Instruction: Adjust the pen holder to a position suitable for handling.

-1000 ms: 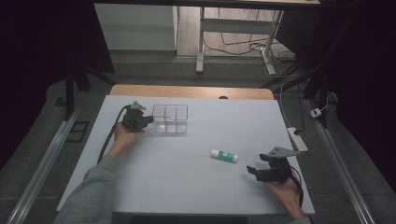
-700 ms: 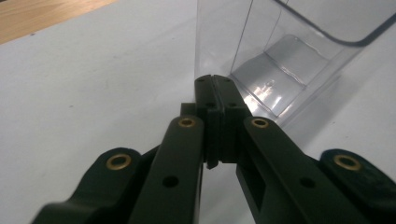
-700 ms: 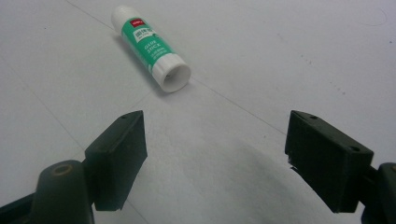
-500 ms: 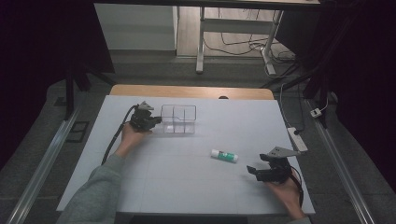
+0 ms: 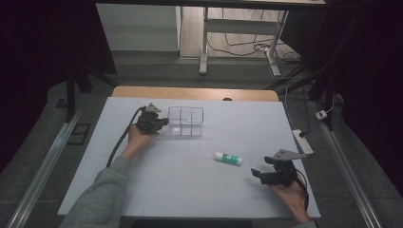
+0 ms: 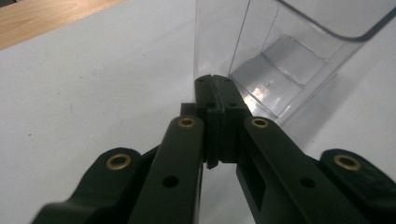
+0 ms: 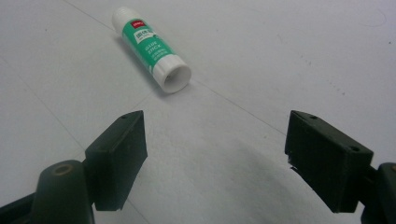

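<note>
The clear divided box (image 5: pixel 186 120) has been shifted across the white worktop (image 5: pixel 157 185) toward the glue stick (image 5: pixel 227 158) since a second ago, carried along by the left gripper (image 5: pixel 164 122), whose jaws are clenched on the box's near wall (image 6: pixel 212 42). The glue stick is left lying on its side, well apart from the box and on the box's near right. The right gripper (image 7: pixel 212 158) is held with jaws spread and nothing between them, just short of the glue stick. The box is judged to be brought closer so the stick can be dropped in.
</note>
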